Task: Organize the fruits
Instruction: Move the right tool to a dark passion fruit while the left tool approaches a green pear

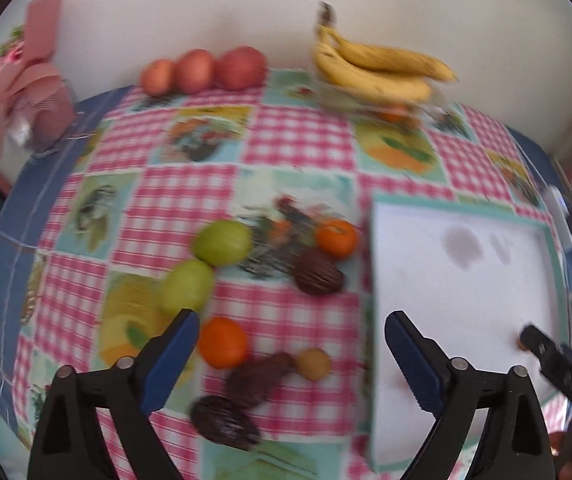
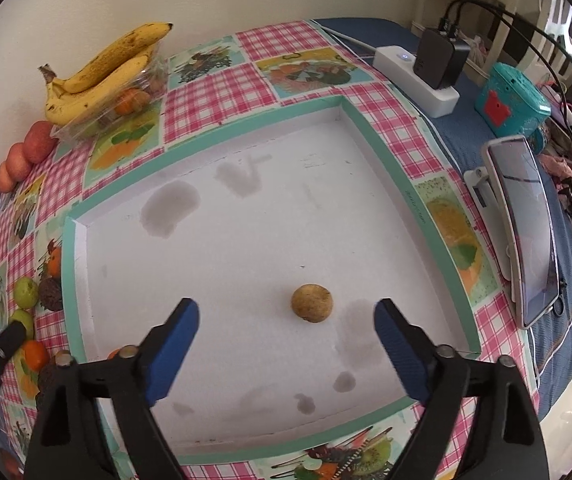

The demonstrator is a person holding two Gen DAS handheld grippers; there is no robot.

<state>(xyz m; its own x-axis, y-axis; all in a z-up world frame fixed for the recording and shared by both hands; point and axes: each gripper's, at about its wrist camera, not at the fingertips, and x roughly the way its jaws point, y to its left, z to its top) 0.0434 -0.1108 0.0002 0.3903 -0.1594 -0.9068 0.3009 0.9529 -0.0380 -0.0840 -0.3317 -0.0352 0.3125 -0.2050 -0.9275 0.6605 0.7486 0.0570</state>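
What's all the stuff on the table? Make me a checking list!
Surface: table with checked fruit-print cloth.
Job's things: white tray holding one small tan fruit; green fruits, oranges, dark fruits loose on cloth; bananas on a clear box; red apples by the wall.
Clutter: phone, teal box.
Grippers: left gripper open, empty; right gripper open, empty.
Cables: black cables from charger in power strip.
Surroundings: pale wall.

Pink-checked, fruit-printed tablecloth (image 2: 214, 80); white, teal-rimmed cardboard tray (image 2: 359, 128), grey-stained; tan speckled round fruit (image 2: 311, 303) between blue-padded fingers (image 2: 172, 344); brown-spotted yellow bananas (image 1: 373, 68).
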